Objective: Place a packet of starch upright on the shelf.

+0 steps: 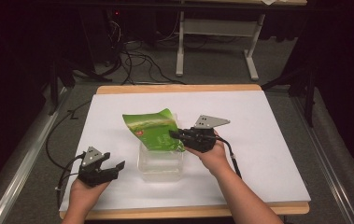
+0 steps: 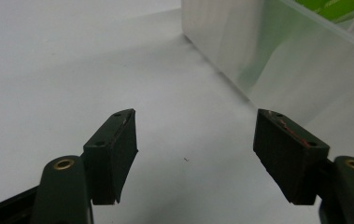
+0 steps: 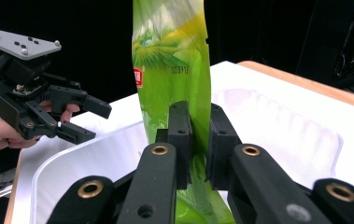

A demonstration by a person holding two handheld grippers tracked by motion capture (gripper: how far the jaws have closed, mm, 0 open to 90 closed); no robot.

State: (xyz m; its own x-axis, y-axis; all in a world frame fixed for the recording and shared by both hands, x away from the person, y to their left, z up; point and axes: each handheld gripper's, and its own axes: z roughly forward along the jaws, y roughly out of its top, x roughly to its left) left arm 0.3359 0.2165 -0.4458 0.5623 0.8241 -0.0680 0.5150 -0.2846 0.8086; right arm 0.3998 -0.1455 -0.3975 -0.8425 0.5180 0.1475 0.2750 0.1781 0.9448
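Fingers of your right gripper (image 3: 198, 140) clamp one green pouch (image 3: 172, 70) above one clear container (image 1: 160, 163) on the worktop (image 1: 268, 140); your left gripper (image 2: 195, 154) fingers stand released, empty.

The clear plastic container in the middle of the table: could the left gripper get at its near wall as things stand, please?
Probably yes. The left gripper hangs open beside the clear container, with only bare white table between them. The right gripper holds the green pouch above it, clear of that side.
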